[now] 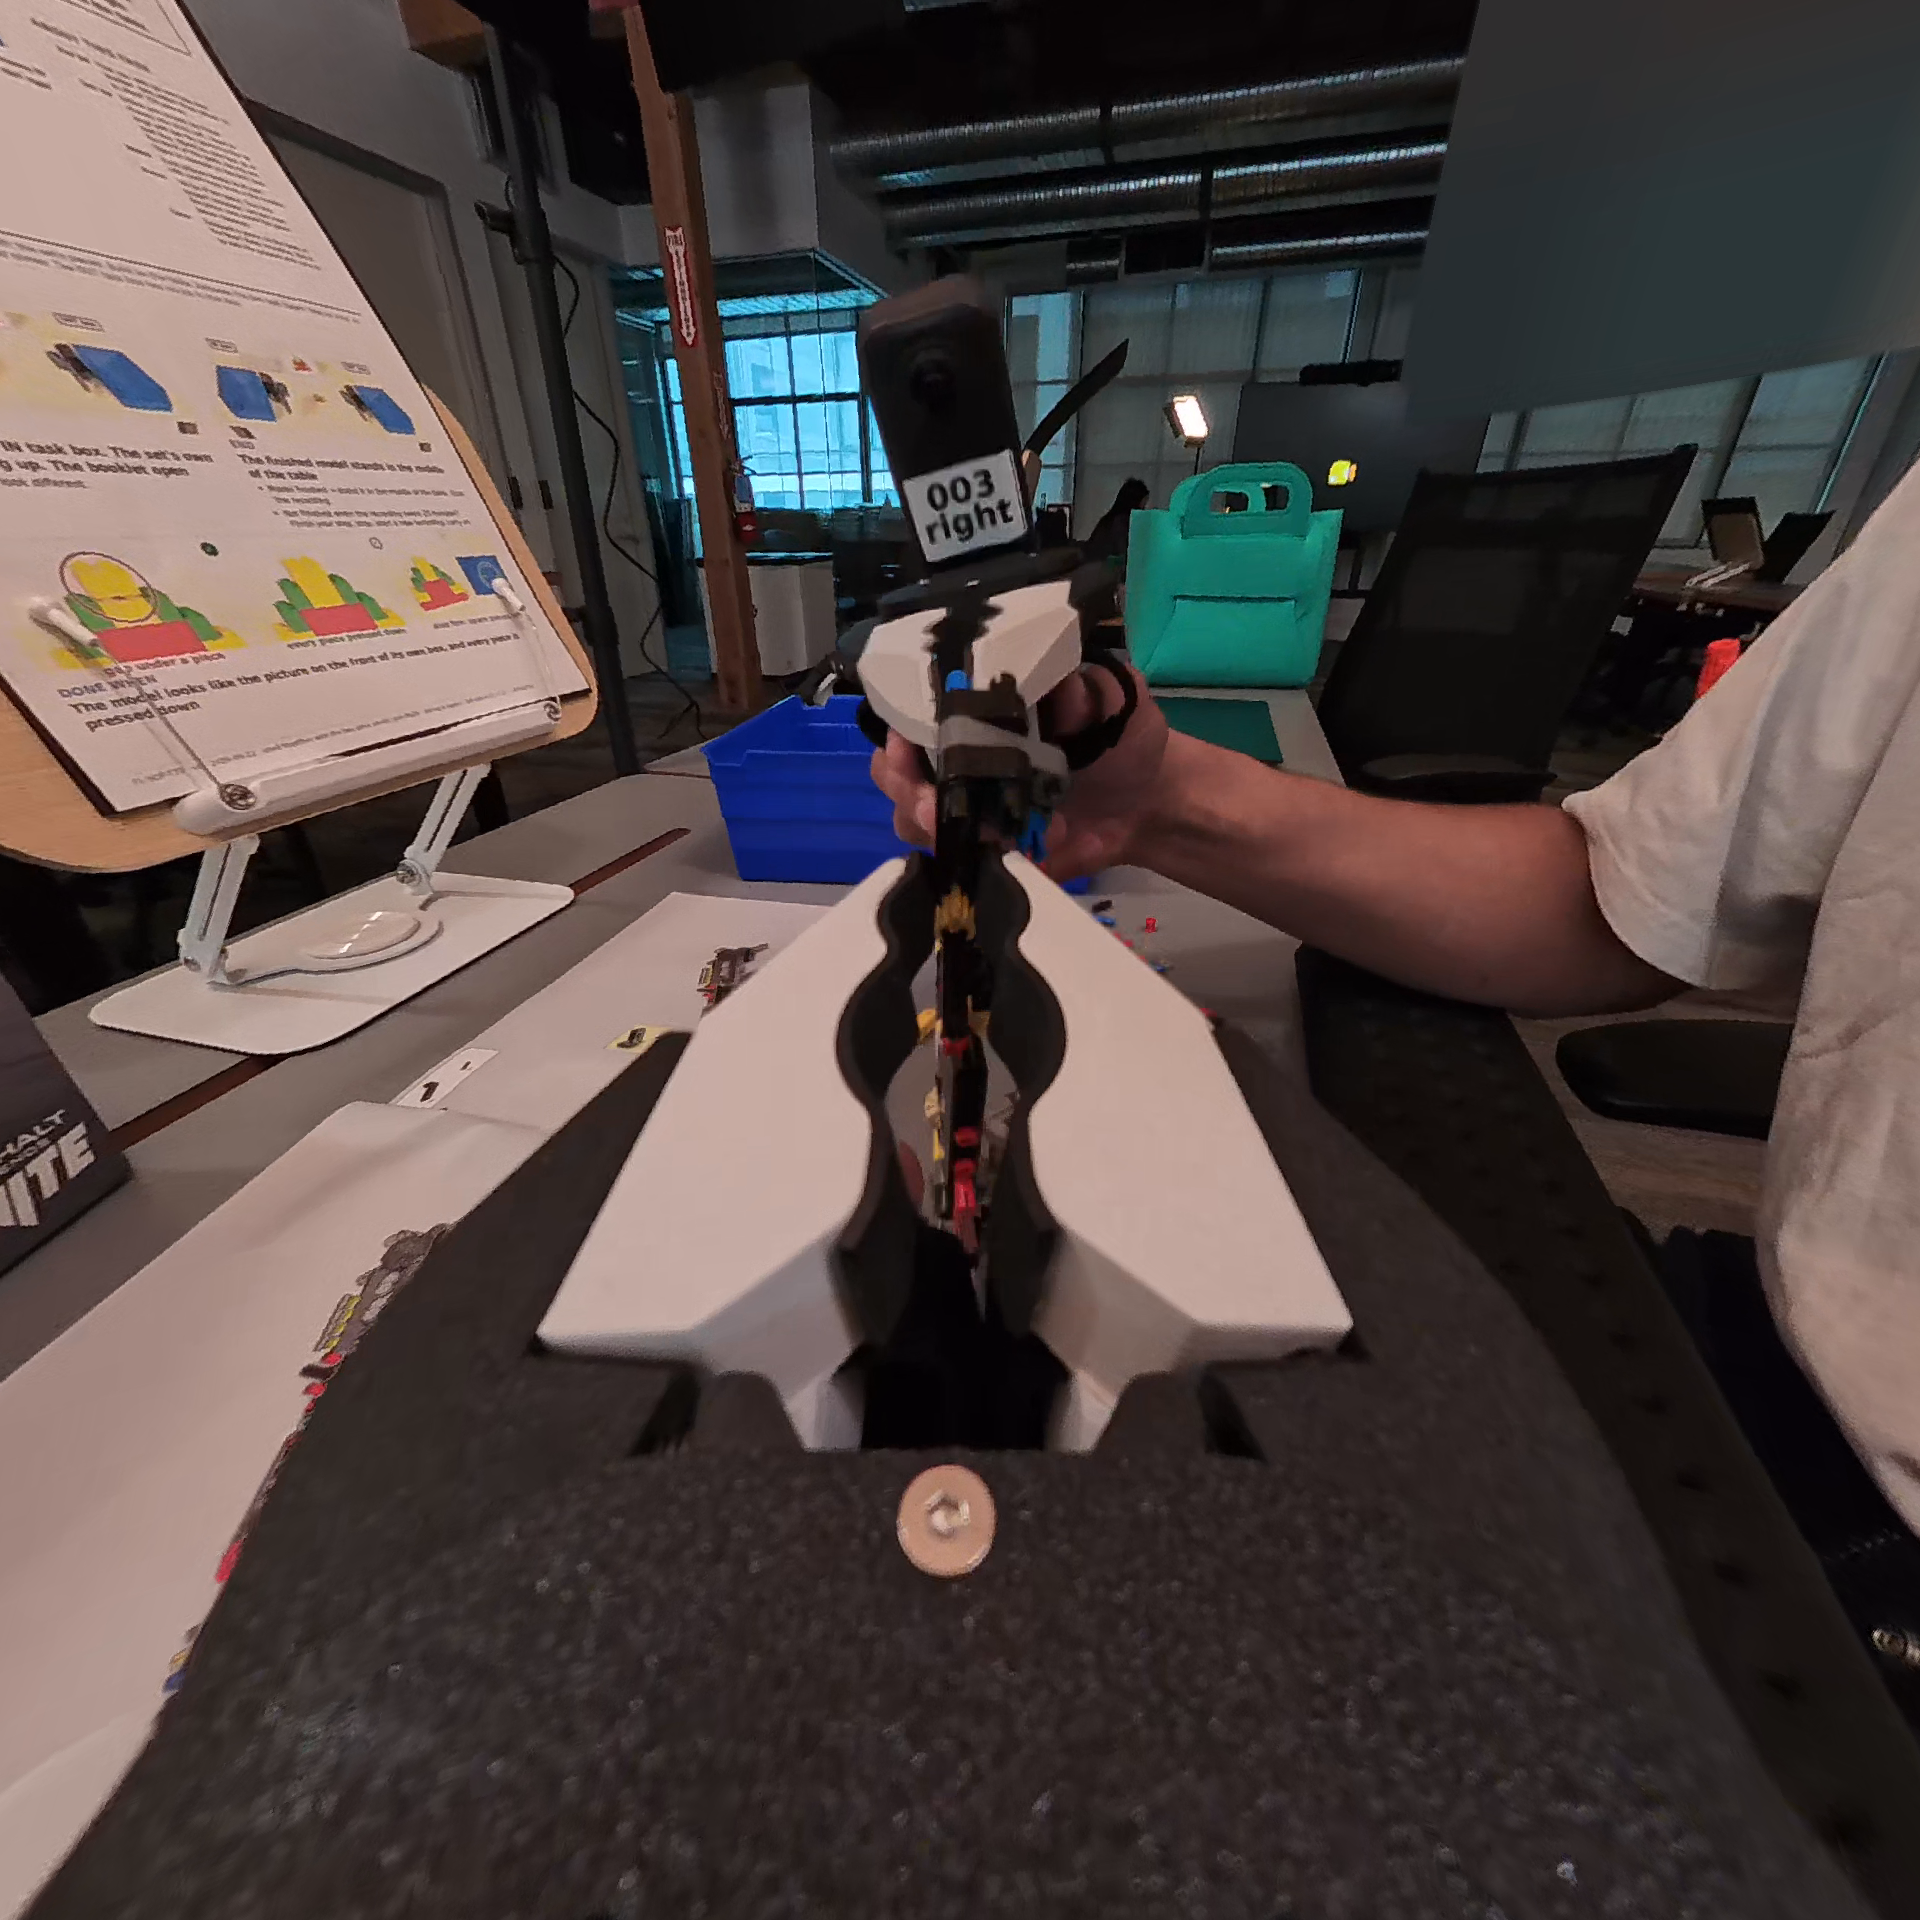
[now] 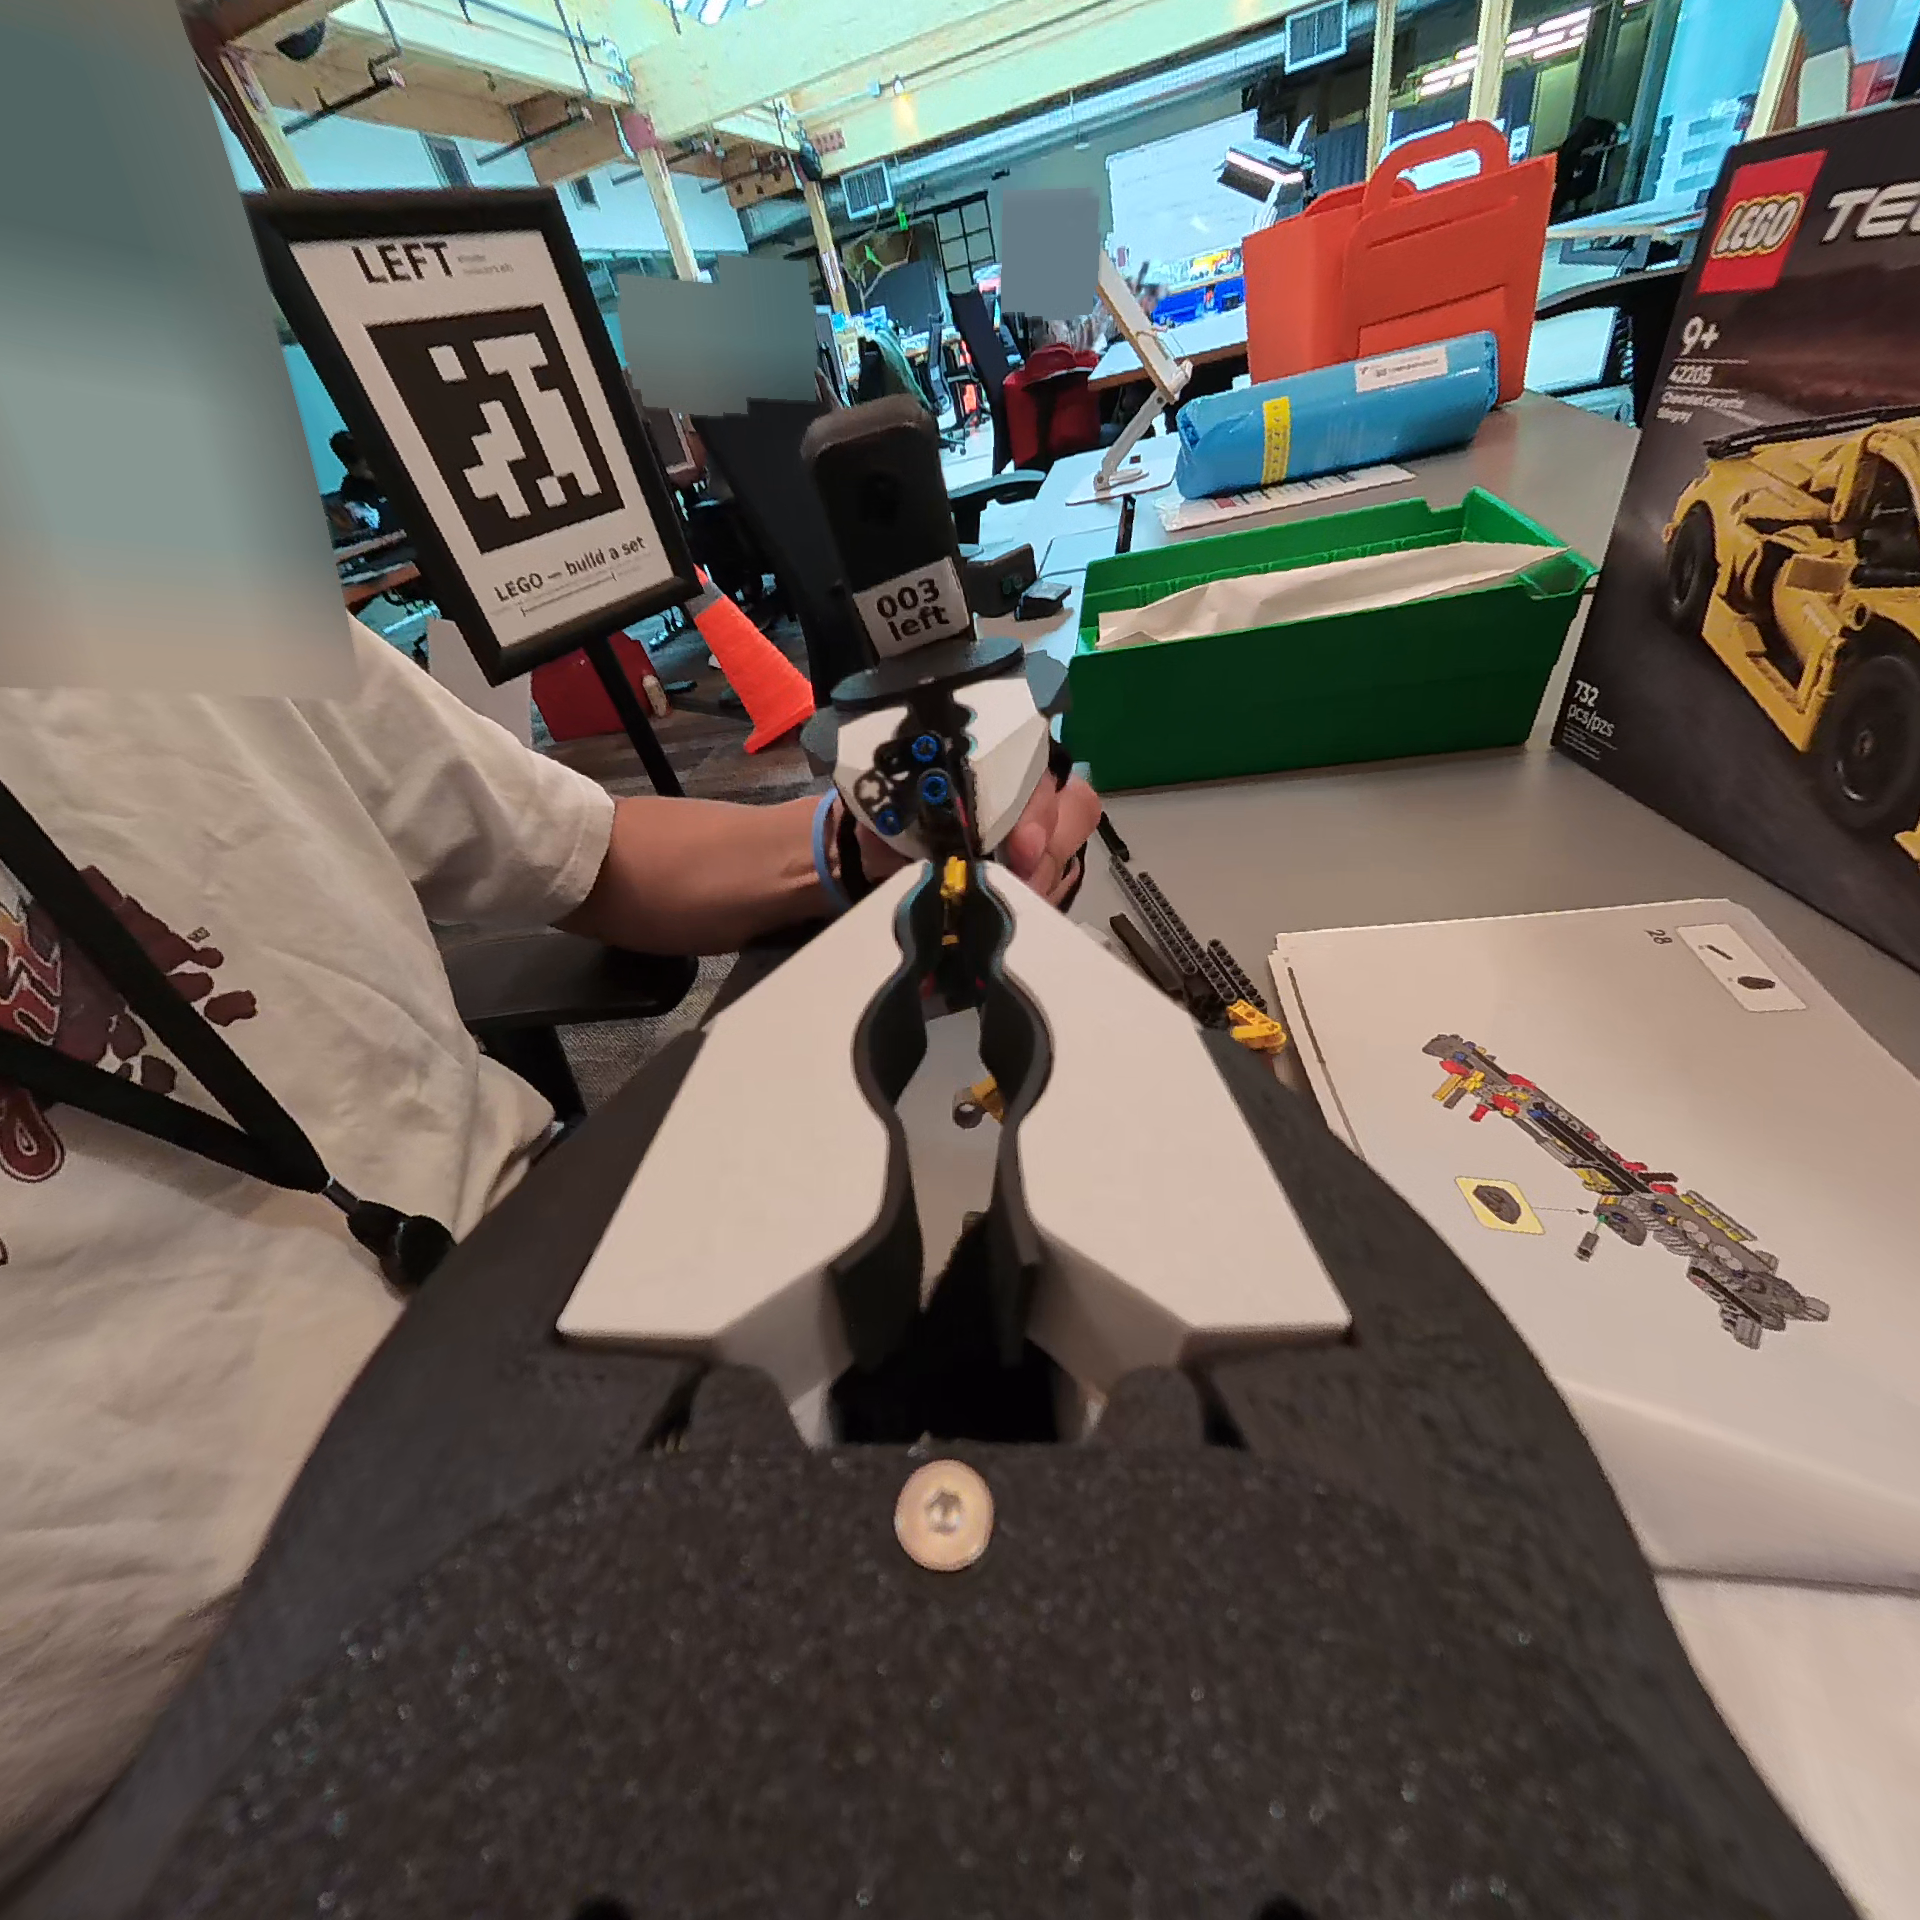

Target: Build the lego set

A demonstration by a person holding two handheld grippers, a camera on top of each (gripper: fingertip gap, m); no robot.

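Note:
A long, thin black Lego assembly [image 1: 951, 1039] with yellow and red pins is held in the air between my two grippers, which face each other. My left gripper [image 1: 961, 873] is shut on one end, and the assembly runs along between its white fingers [image 1: 748, 1122]. My right gripper [image 1: 961, 665] is beyond it, shut on the far end. In the right wrist view my right gripper [image 2: 951, 878] pinches the assembly [image 2: 951, 904] at its tips. My left gripper [image 2: 935, 779] is opposite, with blue pins showing at its jaws.
An open instruction booklet [image 2: 1558, 1143] lies at the right, with loose black beams [image 2: 1174, 945] beside it. A green bin [image 2: 1320, 665] and the set's box [image 2: 1787, 520] stand behind. A blue bin [image 1: 800, 810], small loose pieces [image 1: 1132, 935] and a page stand [image 1: 260, 520] are across the table. Tip to tip, the grippers are about 4 cm apart.

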